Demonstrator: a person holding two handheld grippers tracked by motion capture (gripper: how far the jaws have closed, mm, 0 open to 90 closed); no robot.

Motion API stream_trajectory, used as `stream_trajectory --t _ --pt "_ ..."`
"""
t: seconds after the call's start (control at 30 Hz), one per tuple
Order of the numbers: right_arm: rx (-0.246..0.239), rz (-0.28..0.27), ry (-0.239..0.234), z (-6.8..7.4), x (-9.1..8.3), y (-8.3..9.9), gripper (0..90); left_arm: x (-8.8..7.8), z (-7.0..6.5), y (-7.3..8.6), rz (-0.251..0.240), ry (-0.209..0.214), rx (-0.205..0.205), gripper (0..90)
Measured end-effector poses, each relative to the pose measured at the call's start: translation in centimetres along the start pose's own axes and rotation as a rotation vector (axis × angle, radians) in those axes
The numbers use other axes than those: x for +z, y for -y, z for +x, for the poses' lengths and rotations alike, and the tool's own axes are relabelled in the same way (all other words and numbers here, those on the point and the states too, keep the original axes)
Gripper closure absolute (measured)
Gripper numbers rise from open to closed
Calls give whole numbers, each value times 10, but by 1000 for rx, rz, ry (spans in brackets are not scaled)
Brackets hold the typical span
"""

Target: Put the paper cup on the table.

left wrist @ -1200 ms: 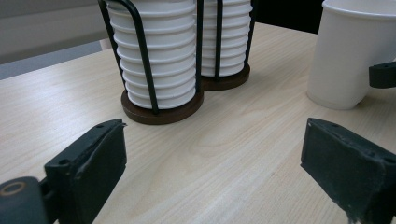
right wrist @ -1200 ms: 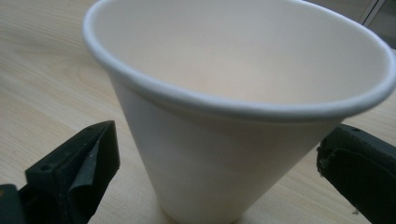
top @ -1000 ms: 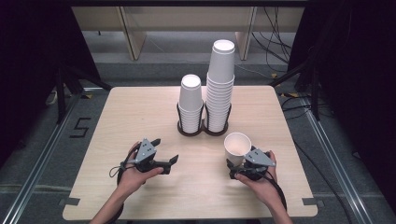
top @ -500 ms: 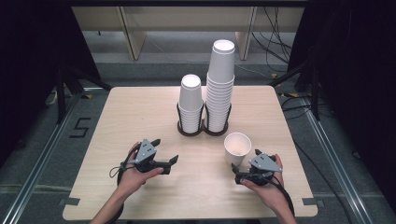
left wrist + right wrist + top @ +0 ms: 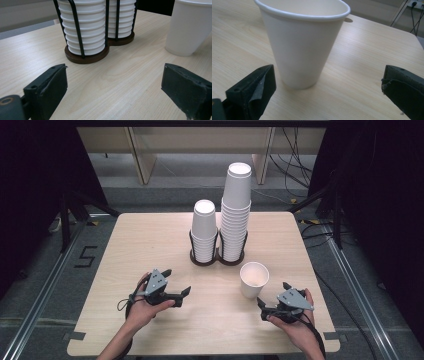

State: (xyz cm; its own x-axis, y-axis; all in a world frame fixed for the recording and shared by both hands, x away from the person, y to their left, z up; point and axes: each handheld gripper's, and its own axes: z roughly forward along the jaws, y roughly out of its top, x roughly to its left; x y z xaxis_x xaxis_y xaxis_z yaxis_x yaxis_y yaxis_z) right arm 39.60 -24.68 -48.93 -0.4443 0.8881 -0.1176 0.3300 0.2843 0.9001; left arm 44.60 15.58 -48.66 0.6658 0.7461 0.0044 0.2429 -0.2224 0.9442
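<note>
My right claw [image 5: 265,307] gapes empty just short of the lone cup [image 5: 253,279], standing upright for stacking; left claw [image 5: 179,284] idles open.

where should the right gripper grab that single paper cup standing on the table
Probably the side wall of the single cup, mid-height, coming in level from the near side with the right gripper. The cup stands upright, mouth up, and tapers downward, with the open jaws already facing it.
</note>
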Motion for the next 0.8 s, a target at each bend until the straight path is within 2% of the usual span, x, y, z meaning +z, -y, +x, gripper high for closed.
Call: stream_trajectory --t 0.07,0.1,0.13,0.17,0.2,0.33,0.4,0.6,0.63,0.67,0.73,0.8 --pt "-21 -21 21 -4 -1 1 4 0 0 0 0 0 0 61" --pt "13 -6 21 -4 -4 2 4 0 0 0 0 1 0 61" --pt "-10 -25 37 -7 -4 2 5 0 0 0 0 1 -1 61" --pt "14 -16 33 -7 -5 3 5 0 0 1 0 2 -1 61" --pt "7 -17 40 -11 -7 4 5 0 0 1 0 1 -1 61" --pt "35 -32 60 -19 -10 7 5 1 -1 2 7 0 2 61" --pt "55 -35 67 -23 -12 9 5 2 0 2 -5 6 -1 61" --pt "90 -69 120 -31 -15 12 6 1 -1 3 10 0 1 61" --pt "79 -78 128 -33 -15 13 6 2 -1 3 6 2 -1 61" --pt "83 -84 117 -34 -14 13 6 2 -1 3 8 2 1 61" --pt "84 -97 133 -36 -15 14 6 2 -2 4 8 5 5 61" --pt "103 -104 128 -36 -16 14 6 2 -2 4 11 8 7 61"
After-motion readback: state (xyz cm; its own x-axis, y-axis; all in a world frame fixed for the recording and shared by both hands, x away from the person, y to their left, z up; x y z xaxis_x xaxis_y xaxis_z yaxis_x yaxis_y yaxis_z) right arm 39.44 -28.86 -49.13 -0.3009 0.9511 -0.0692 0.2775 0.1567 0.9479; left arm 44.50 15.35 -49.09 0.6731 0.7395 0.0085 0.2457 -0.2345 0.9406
